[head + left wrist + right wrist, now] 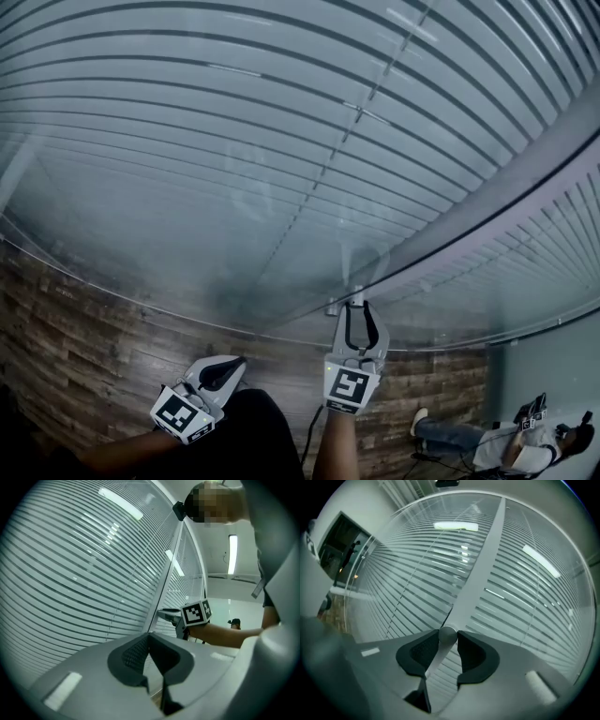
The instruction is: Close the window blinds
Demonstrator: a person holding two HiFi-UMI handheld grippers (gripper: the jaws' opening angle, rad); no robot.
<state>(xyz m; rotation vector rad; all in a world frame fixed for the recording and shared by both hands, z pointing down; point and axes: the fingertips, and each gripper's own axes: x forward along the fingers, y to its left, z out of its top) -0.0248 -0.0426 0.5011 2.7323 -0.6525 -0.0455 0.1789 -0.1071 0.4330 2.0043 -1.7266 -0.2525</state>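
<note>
Head cam faces blinds (234,141) close up; left tongs (149,638) cam & right tongs (448,637) cam look along themselves, v. near; all share blinds.

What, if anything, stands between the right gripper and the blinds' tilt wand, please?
Nothing visible does. The right gripper has its pads closed on the wand's round end, directly in front of the blinds. The left gripper is off to the side, shut and empty.

— Right gripper (449,638), jaw condition?
— Closed on a round grey knob (448,633), one pad touching each side.
— Beyond it?
— A pale frame bar (480,573) rises to the far right, with slatted blinds (412,569) on both sides.
</note>
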